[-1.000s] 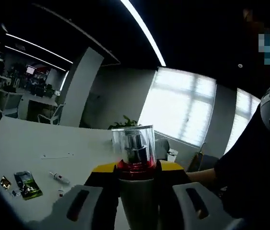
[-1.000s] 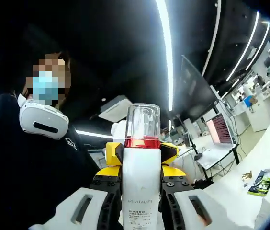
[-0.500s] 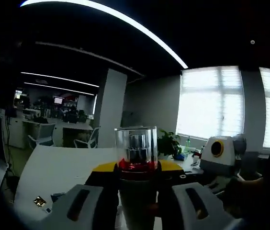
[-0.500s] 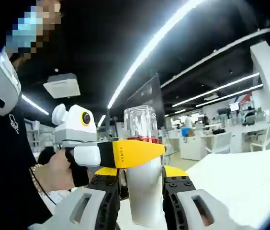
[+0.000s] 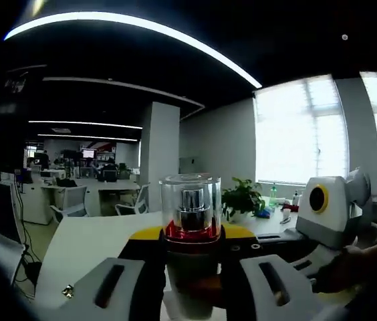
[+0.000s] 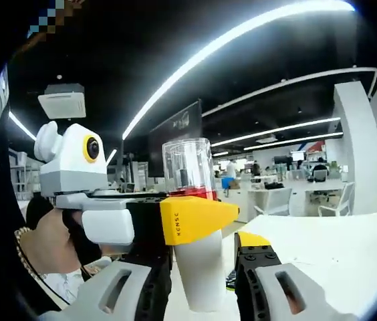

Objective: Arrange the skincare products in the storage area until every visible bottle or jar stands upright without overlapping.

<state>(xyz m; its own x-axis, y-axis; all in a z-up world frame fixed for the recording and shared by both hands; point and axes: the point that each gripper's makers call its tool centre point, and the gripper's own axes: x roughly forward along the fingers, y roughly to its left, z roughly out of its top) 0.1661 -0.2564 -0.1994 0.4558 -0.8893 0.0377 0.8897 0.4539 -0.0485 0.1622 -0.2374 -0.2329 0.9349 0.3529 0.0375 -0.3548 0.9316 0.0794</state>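
The white table (image 5: 88, 234) lies beyond and below both sets of fingers. The pump bottle (image 5: 190, 221) stands upright between the left gripper (image 5: 192, 284) fingers, pinched; the right gripper (image 6: 198, 287) fingers also flank it, grip uncertain.

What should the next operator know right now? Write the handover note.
Left gripper: jaws shut on the bottle just under its red ring.
Right gripper: jaws shut on the white body of what looks like the same bottle, lower down.
Bottle: upright, clear cap on, held above the white table.
Done: bottle picked up.
Left: set it down upright in the storage area, overlapping nothing, then release.
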